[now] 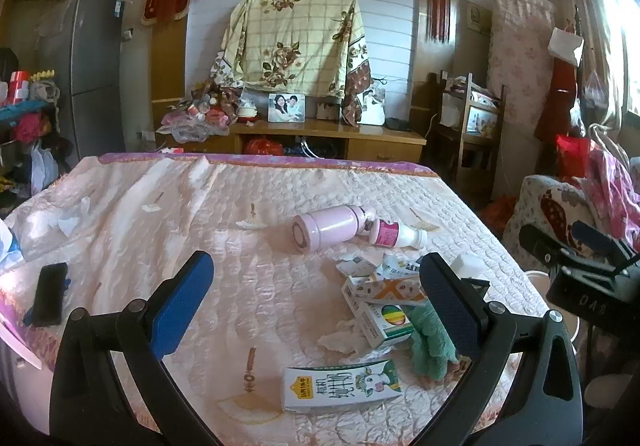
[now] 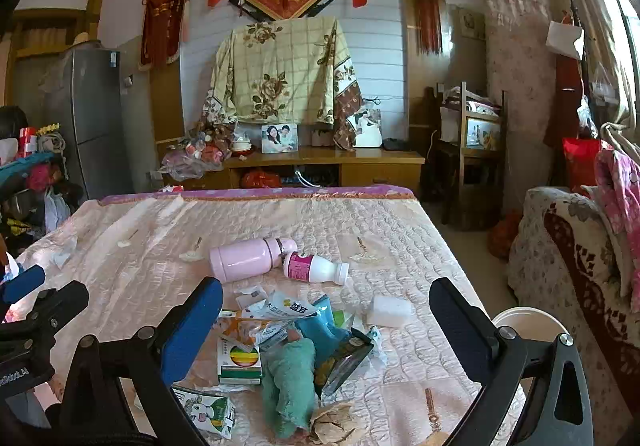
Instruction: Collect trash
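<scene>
Trash pile lies between the wide-open, empty right tongs; left tongs likewise gape empty.

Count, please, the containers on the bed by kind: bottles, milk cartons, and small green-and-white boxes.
Bottles: 2, the pink flask and the white bottle with pink label.
Milk cartons: 1, the cow-print carton.
Small green-and-white boxes: 1, the box.
Total: 4.
</scene>
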Demonstrator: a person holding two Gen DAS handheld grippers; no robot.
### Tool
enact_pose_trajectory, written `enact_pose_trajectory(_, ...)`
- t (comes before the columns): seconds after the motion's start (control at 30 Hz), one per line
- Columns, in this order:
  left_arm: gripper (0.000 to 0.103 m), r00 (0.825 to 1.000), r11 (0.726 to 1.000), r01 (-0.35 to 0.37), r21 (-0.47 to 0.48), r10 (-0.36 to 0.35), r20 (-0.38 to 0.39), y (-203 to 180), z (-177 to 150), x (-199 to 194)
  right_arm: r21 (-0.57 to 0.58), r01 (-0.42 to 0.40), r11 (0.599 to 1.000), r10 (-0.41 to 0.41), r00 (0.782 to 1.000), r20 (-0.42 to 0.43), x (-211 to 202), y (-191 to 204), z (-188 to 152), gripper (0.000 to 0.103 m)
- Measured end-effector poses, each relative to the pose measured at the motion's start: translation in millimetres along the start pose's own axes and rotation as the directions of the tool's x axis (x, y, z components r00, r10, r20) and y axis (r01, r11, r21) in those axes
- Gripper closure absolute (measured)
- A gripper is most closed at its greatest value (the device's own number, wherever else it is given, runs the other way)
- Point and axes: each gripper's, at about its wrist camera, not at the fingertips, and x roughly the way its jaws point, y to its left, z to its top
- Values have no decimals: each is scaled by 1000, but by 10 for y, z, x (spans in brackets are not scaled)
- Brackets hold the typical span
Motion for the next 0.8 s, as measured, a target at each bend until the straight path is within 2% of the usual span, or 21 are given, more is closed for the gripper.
enact_pose_trajectory(0.17, 1, 1000, 999, 8, -38, -8, -7, -43, -20, 37, -12, -4, 1000, 4, 1000, -24, 44, -60, -54, 1)
enact_pose_trajectory(0.8, 1, 999, 998, 47, -31, -48, -22, -256, -76, 130, -17, 17, 1000, -18, 999, -34, 61, -268, -96, 1)
